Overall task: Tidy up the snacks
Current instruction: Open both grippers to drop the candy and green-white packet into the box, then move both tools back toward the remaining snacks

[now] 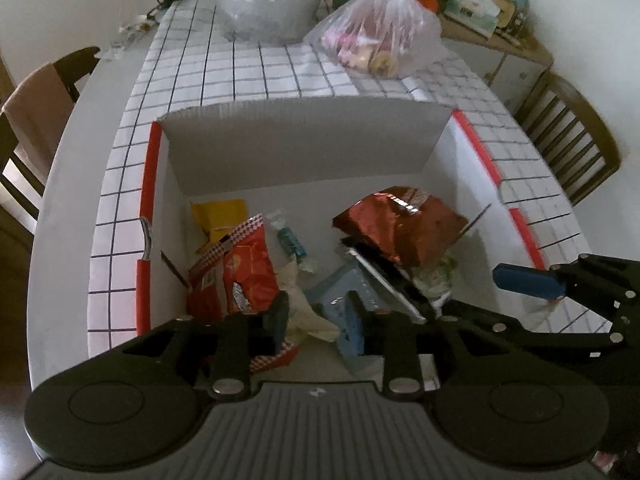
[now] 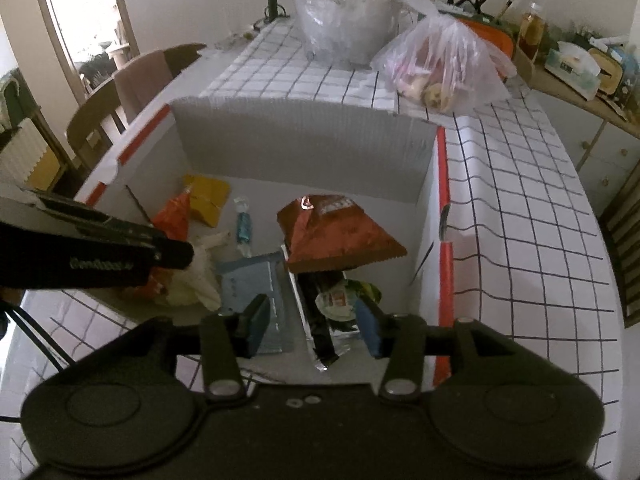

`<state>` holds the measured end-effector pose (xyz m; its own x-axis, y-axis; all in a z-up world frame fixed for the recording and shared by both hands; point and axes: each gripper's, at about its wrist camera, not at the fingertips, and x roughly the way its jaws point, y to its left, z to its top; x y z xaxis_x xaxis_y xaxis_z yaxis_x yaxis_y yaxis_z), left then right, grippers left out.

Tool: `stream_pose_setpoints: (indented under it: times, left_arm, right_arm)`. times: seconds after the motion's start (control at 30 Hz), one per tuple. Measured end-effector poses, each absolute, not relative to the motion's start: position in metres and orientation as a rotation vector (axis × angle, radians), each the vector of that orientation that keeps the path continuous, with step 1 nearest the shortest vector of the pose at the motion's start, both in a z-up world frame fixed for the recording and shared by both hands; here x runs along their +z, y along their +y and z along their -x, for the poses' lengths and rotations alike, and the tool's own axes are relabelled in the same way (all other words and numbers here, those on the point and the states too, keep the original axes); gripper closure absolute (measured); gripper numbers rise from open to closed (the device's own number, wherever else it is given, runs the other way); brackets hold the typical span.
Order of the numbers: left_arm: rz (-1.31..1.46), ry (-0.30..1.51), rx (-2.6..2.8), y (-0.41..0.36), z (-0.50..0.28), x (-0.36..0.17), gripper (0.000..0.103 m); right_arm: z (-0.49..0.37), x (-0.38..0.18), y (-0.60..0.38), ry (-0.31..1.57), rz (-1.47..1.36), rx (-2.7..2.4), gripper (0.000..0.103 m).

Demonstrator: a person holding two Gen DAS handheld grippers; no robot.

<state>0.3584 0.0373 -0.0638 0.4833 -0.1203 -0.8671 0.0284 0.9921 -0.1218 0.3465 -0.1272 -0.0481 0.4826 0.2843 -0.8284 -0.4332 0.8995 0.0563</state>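
An open white cardboard box (image 1: 304,144) with red tape holds several snacks: a brown foil bag (image 1: 404,224), a red-orange packet (image 1: 244,268), a yellow packet (image 1: 218,212), a teal wrapped candy (image 1: 290,240), a light blue pouch (image 1: 340,284) and a black packet (image 2: 320,320). My left gripper (image 1: 318,316) is open and empty above the box's near side. My right gripper (image 2: 314,326) is open and empty over the black packet and a small cup-shaped snack (image 2: 340,300). The brown bag also shows in the right wrist view (image 2: 332,236).
The box stands on a table with a grid-pattern cloth (image 2: 520,208). Two clear plastic bags (image 1: 380,36) (image 2: 344,16) sit behind the box. Wooden chairs (image 1: 568,136) (image 2: 120,92) stand at both sides. A cluttered sideboard (image 2: 580,68) is at far right.
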Motion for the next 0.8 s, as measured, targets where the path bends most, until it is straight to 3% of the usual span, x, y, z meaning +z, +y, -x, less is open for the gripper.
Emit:
stream_pose_setpoints:
  times: [0.17, 0.23, 0.4, 0.6, 0.8]
  left_arm:
    - [0.083, 0.999, -0.095, 0.03, -0.338, -0.045, 0.041]
    - [0.086, 0.978, -0.095, 0.028, -0.329, -0.038, 0.04]
    - [0.088, 0.943, -0.085, 0.021, -0.306, -0.025, 0.037]
    - [0.087, 0.894, -0.074, 0.011, -0.274, -0.011, 0.037]
    - [0.098, 0.845, -0.06, 0.003, -0.243, 0.004, 0.032]
  right_arm:
    - [-0.332, -0.03, -0.137, 0.93, 0.156, 0.457, 0.05]
    - [-0.326, -0.023, -0.141, 0.908, 0.158, 0.457, 0.039]
    - [-0.309, -0.009, -0.155, 0.87, 0.146, 0.467, 0.037]
    - [-0.285, 0.011, -0.17, 0.815, 0.138, 0.501, 0.022]
    - [-0.262, 0.025, -0.183, 0.774, 0.134, 0.538, 0.016]
